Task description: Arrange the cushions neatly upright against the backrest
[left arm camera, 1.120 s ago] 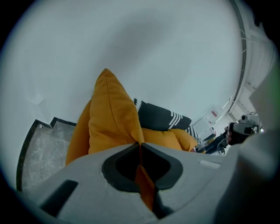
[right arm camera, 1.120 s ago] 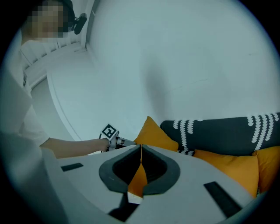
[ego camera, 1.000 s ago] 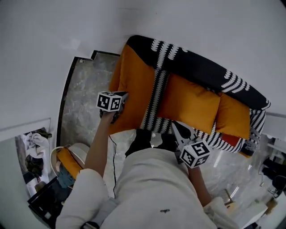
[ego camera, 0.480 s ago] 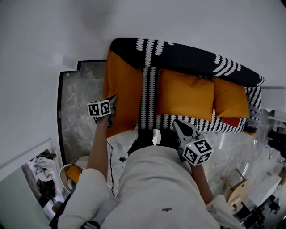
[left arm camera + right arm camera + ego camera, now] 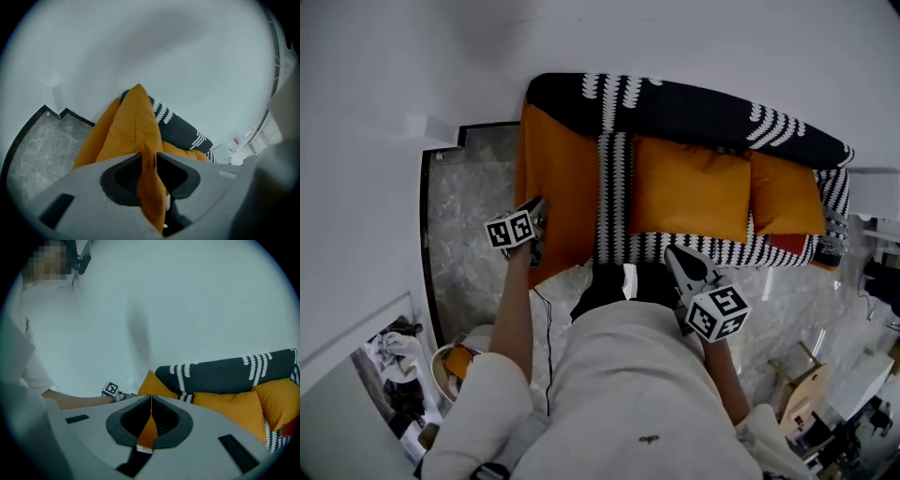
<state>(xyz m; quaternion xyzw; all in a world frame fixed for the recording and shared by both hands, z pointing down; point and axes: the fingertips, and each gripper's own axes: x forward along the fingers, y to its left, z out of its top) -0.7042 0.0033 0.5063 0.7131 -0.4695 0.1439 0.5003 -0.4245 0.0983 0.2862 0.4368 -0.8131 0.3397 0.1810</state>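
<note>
Lowered the left gripper since a second ago; jaws just eased a little apart, yet touching both sides of the large orange cushion edge between them, at the left end of the sofa; right gripper pinched fully together on an orange fabric corner with a white tag, cushion not clear; beyond, middle cushion and right-hand cushion upright against the black patterned backrest.
</note>
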